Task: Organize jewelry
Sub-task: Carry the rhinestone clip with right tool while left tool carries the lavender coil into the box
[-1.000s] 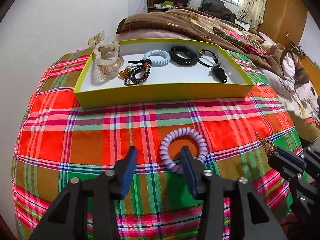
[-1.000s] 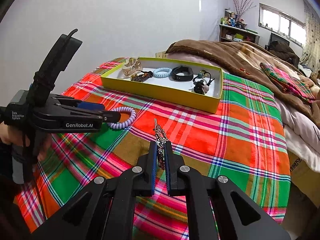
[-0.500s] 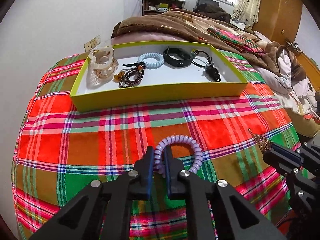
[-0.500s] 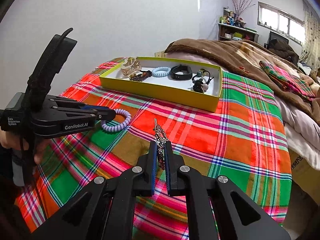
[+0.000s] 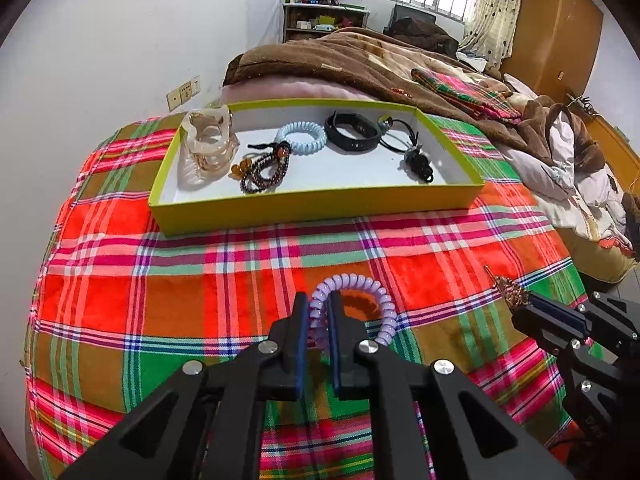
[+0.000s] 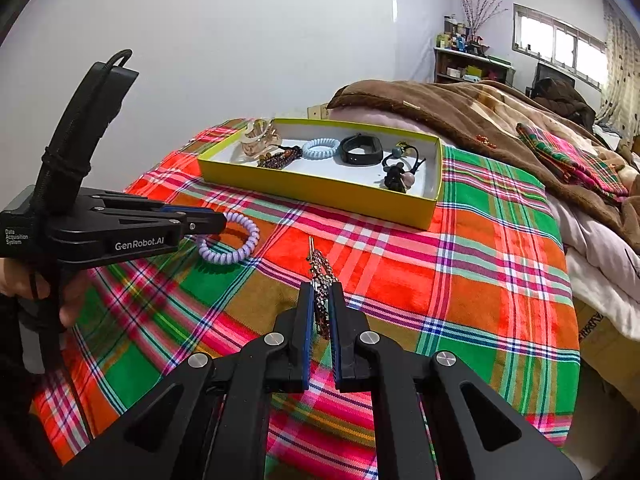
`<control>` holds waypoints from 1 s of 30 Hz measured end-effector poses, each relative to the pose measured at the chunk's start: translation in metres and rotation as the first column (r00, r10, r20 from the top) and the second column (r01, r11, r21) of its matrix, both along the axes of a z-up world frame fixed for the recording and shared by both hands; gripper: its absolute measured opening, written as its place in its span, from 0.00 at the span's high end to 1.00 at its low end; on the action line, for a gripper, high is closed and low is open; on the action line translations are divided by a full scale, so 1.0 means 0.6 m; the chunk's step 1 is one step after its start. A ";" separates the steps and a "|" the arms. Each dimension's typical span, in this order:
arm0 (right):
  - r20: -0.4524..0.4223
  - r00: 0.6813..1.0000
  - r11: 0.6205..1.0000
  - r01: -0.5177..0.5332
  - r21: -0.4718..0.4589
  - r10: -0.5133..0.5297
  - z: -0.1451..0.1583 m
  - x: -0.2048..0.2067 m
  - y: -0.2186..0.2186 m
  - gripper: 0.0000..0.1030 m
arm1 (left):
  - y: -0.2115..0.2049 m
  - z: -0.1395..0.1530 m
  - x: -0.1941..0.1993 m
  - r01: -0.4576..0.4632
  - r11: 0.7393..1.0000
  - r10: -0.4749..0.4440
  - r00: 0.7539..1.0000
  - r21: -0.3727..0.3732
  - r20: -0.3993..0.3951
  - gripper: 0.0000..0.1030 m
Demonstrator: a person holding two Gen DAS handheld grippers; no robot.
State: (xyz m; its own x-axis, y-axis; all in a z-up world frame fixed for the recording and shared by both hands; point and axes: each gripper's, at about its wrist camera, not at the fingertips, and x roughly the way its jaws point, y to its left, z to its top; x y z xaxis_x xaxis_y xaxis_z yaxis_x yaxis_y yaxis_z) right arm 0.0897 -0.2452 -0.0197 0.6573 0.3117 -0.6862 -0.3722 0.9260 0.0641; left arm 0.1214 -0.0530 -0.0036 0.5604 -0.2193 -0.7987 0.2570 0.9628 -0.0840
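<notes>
My left gripper (image 5: pixel 319 312) is shut on a lilac spiral hair tie (image 5: pixel 374 292), held just above the plaid cloth; it also shows in the right wrist view (image 6: pixel 236 240). My right gripper (image 6: pixel 321 300) is shut on a rhinestone hair clip (image 6: pixel 320 272), whose tip points forward; the clip shows at the right of the left wrist view (image 5: pixel 506 290). A yellow tray (image 5: pixel 312 204) lies further back and holds a clear claw clip (image 5: pixel 208 140), a dark bead bracelet (image 5: pixel 266 164), a pale blue spiral tie (image 5: pixel 300 138), a black band (image 5: pixel 352 132) and a black hair tie (image 5: pixel 418 160).
A plaid cloth (image 5: pixel 192 280) covers the table. A white wall (image 5: pixel 100 60) stands at the left. A bed with a brown blanket (image 5: pixel 360 56) lies behind the tray. The cloth drops off at the right edge (image 6: pixel 572 320).
My left gripper closed on the lilac spiral tie and lifted it slightly. My right gripper stayed shut on the hair clip and barely moved.
</notes>
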 end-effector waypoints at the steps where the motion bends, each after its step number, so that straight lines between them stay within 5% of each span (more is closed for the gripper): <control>1: 0.002 1.000 1.000 0.000 -0.001 0.000 0.001 0.000 0.000 0.93 | 0.000 0.003 0.000 0.003 1.000 -0.003 1.000 -0.002 0.003 0.91; 30: 0.068 0.997 0.999 0.041 0.008 -0.041 0.088 0.054 -0.015 0.93 | 0.014 0.111 0.065 0.008 0.998 -0.003 0.996 -0.058 0.087 0.91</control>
State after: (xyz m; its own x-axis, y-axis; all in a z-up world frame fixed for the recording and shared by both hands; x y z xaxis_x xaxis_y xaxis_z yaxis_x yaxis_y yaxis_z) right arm 0.1219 -0.2541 0.0331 0.7149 0.2877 -0.6372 -0.3377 0.9401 0.0457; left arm 0.1604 -0.0445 0.0629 0.6255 -0.2670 -0.7331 0.2708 0.9555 -0.1170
